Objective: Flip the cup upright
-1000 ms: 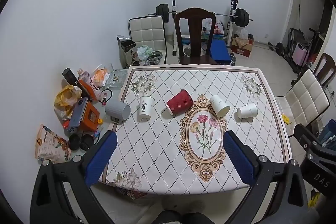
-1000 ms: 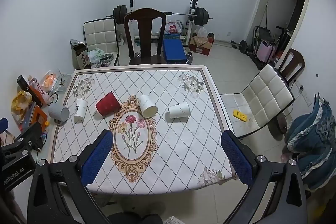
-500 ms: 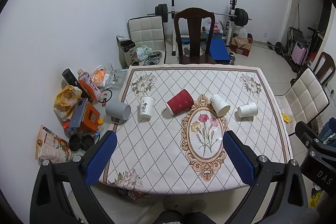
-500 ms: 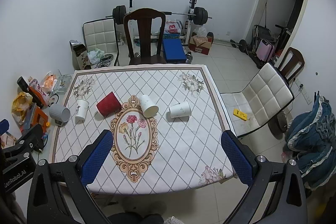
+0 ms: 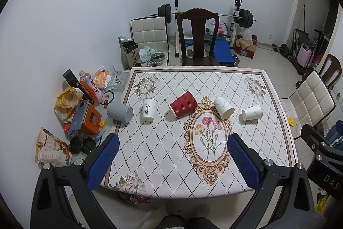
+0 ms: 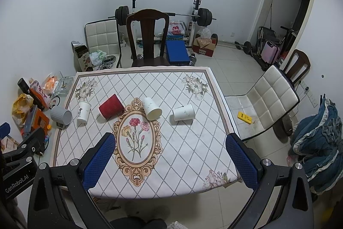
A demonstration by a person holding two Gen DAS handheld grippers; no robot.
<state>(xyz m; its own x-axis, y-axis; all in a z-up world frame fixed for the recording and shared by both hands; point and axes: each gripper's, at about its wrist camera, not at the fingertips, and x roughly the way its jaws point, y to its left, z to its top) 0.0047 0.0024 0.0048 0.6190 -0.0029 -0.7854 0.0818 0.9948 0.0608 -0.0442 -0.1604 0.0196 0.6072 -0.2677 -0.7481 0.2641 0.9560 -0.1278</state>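
A red ribbed cup (image 5: pixel 183 103) (image 6: pixel 111 108) lies on its side near the middle of the table. Two white cups (image 5: pixel 224 107) (image 5: pixel 252 112) lie on their sides to its right; they also show in the right wrist view (image 6: pixel 151 108) (image 6: pixel 184 112). A white cup with dark lettering (image 5: pixel 149 109) (image 6: pixel 83 113) stands upright at the left. A grey ribbed cup (image 5: pixel 120 112) (image 6: pixel 61 115) lies on its side at the table's left edge. My left gripper (image 5: pixel 171 159) and right gripper (image 6: pixel 170 159) are both open and empty, high above the table's near edge.
The table (image 5: pixel 163 149) has a diamond-pattern cloth with a flower oval. A dark wooden chair (image 5: pixel 198 35) stands at the far side, a white padded chair (image 6: pixel 268 100) at the right. Bottles, bags and boxes (image 5: pixel 81 104) clutter the floor at the left.
Both grippers have risen and drawn back slightly, so the table looks a little smaller. The cups have not moved.
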